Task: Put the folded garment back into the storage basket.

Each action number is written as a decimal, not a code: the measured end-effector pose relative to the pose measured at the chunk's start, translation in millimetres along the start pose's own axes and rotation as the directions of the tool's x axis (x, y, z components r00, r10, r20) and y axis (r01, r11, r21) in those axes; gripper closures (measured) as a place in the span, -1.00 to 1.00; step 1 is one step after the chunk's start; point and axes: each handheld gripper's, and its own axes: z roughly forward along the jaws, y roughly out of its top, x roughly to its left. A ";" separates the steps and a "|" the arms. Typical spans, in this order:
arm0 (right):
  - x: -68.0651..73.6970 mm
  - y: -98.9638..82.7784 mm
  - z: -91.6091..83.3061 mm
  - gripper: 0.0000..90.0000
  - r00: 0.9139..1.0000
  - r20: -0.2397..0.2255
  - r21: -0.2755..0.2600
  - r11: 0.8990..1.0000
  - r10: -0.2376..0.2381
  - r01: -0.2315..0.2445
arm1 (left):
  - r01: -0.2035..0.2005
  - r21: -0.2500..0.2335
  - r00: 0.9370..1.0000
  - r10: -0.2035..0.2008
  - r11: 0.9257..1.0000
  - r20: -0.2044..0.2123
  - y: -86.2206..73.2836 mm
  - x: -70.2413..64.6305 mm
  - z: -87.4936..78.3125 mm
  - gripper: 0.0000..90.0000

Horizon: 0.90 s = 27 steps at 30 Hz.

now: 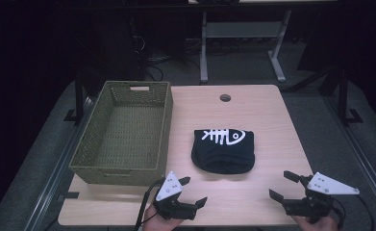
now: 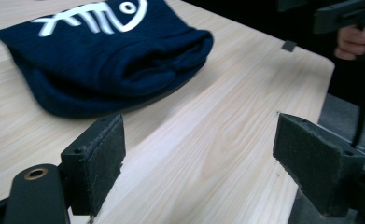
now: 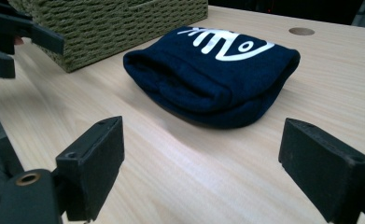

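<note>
Navy beanie (image 1: 223, 151) with a white fish-skeleton print lies flat on the wooden table (image 1: 253, 110), roughly table centre, print side up, folded brim toward the person. In the right gripper view the beanie (image 3: 213, 74) sits ahead at about 12 o'clock, clear of the pads; in the left gripper view it (image 2: 105, 60) is up at about 11 o'clock, also clear.

Left gripper (image 1: 195, 191) is at about 7 o'clock from the beanie, near the table's front edge, jaws wide apart, nothing between them, bare wood under the pads (image 2: 101, 163). Right gripper (image 1: 284, 186) is at about 4 o'clock from the beanie, near the front right corner, jaws wide apart, nothing held; pads (image 3: 98, 158) over bare table.

Green woven basket (image 1: 123, 132) stands at 9 o'clock from the beanie, just beside it but not touching, on the table's left side. Round cable hole (image 1: 225, 97) in the table at 12 o'clock, near the far edge.
</note>
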 end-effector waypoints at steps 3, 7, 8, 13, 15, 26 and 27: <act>-6.6 7.7 5.3 -0.69 1.000 -0.015 0.007 1.000 0.008 -0.008 | -0.014 -0.006 1.000 0.014 1.000 -0.015 9.2 0.7 5.9 -0.62; -12.7 17.7 15.0 -0.69 0.998 -0.055 0.024 1.000 0.005 -0.004 | -0.003 -0.017 1.000 0.003 1.000 -0.030 18.8 5.0 14.9 -0.62; -12.7 17.7 15.0 -0.69 0.998 -0.055 0.024 1.000 0.005 -0.004 | -0.003 -0.017 1.000 0.003 1.000 -0.030 18.8 5.0 14.9 -0.62; -20.5 34.5 31.3 -0.69 0.996 -0.083 0.064 0.998 -0.011 0.016 | 0.022 -0.014 0.997 -0.023 1.000 -0.070 32.0 14.6 32.8 -0.62; -25.2 40.4 36.2 -0.69 0.996 -0.089 0.070 0.997 -0.008 0.014 | 0.030 -0.016 0.997 -0.031 0.999 -0.074 33.9 16.6 36.2 -0.62; -47.6 57.5 64.9 -0.69 0.996 -0.091 0.111 0.994 0.010 0.000 | 0.119 -0.005 0.983 -0.118 0.993 -0.143 51.3 46.6 67.9 -0.60; -49.6 58.9 66.9 -0.69 0.996 -0.092 0.119 0.993 0.022 -0.011 | 0.131 -0.012 0.980 -0.131 0.991 -0.147 53.0 49.7 70.1 -0.58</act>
